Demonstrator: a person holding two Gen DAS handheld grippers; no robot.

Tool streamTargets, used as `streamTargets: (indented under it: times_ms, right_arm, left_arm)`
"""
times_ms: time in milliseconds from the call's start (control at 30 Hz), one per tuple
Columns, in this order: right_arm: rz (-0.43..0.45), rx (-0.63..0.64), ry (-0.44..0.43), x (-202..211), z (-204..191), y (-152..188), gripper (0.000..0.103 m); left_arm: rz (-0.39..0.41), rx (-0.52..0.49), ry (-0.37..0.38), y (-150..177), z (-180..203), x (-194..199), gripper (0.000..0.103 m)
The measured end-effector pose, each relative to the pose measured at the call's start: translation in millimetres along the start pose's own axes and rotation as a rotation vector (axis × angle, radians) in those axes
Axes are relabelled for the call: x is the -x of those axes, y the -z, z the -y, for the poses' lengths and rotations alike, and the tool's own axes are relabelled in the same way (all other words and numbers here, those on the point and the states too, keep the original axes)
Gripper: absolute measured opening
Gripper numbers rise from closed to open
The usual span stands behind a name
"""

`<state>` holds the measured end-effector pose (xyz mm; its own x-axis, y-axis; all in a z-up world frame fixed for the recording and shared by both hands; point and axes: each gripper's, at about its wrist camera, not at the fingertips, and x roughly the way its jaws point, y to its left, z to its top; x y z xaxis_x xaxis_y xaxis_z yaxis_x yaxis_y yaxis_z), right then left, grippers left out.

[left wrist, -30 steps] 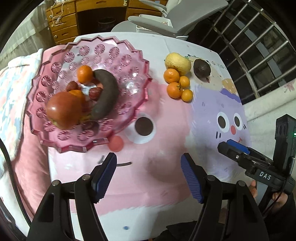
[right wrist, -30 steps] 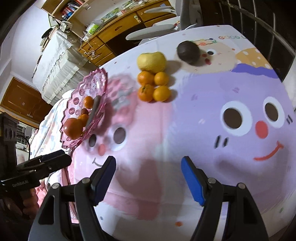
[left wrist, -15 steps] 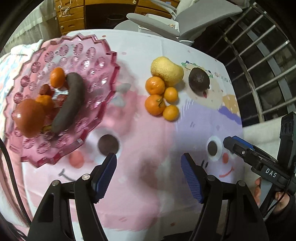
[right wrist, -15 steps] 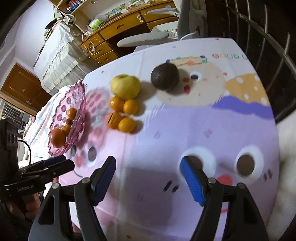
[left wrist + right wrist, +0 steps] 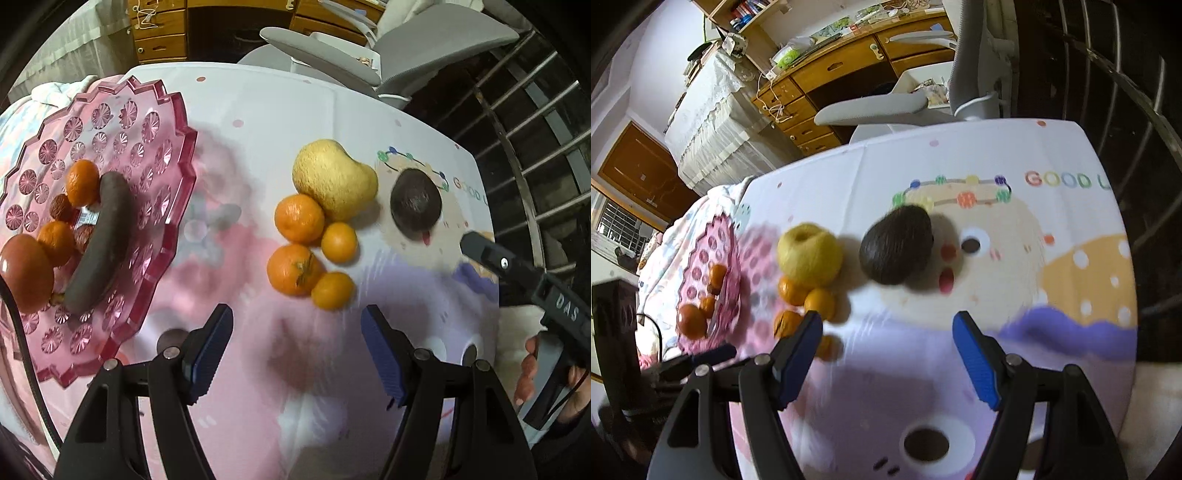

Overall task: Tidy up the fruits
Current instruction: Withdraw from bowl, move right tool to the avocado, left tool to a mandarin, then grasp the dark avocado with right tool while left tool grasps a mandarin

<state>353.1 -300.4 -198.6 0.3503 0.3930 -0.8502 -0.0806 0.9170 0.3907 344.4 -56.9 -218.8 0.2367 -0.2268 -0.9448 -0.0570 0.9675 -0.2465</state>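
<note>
- Tablecloth (image 5: 1071,155) print reads "GOOD L…"; right gripper (image 5: 517,273) body reads "DAS".
- Left gripper (image 5: 297,347) and right gripper: jaws apart, empty.
- Oranges (image 5: 299,218), yellow fruit (image 5: 332,181), avocado (image 5: 415,205) lie right of pink plate (image 5: 177,155); bare cloth lies between.

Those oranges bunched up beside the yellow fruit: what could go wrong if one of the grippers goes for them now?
The four oranges touch each other and the yellow fruit, so the open left gripper closing on one may nudge the others into rolling across the cloth. The plate already holds a banana, a tomato and more; a dropped orange might bounce out. The right gripper, also open, points at the avocado; the two could collide.
</note>
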Motion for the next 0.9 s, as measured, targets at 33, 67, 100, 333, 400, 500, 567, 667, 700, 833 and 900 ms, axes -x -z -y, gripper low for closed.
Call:
streamTargets:
  times_ms: [33,67,100,333,400,500,567,667,700,833,900]
  right_arm:
    - [0.001,-0.001,-0.003,-4.4,0.9,-6.0,0.074]
    - [0.002,0.0,-0.004,-8.7,1.1,-10.8,0.074]
    - [0.0,0.003,-0.004,-13.1,0.7,-15.2,0.074]
    - [-0.023,0.02,0.017,-43.3,2.7,-36.4,0.074]
    - [-0.036,0.013,0.018,-50.6,4.9,-37.8,0.074]
    - [-0.053,-0.002,0.014,-60.6,7.9,-39.4,0.074]
    - [-0.05,-0.015,0.007,-64.2,9.2,-39.8,0.074]
    - [-0.062,-0.018,0.006,-70.6,8.0,-41.0,0.074]
    - [-0.064,-0.012,0.01,-72.3,6.8,-41.5,0.073]
    - [-0.065,0.004,0.024,-76.4,2.1,-44.8,0.073]
    - [-0.073,0.009,0.038,-79.6,-0.1,-45.7,0.073]
  left_arm:
    - [-0.001,0.004,-0.001,-2.6,-0.1,-3.3,0.071]
    - [-0.003,0.007,-0.001,-5.9,0.3,-7.1,0.071]
    - [-0.002,0.011,-0.001,-8.5,0.7,-9.9,0.071]
    - [0.0,0.037,0.006,-21.4,3.8,-29.1,0.071]
    - [-0.008,0.043,0.009,-24.3,4.0,-35.0,0.071]
    - [-0.011,0.047,0.015,-27.4,6.1,-42.3,0.068]
    - [-0.013,0.05,0.017,-29.3,7.8,-46.8,0.067]
    - [-0.018,0.057,0.02,-31.0,8.3,-53.2,0.061]
    - [-0.02,0.061,0.02,-31.3,7.1,-54.8,0.06]
    - [-0.019,0.077,0.027,-30.3,1.9,-58.2,0.05]
    - [-0.018,0.084,0.029,-29.6,0.4,-60.5,0.048]
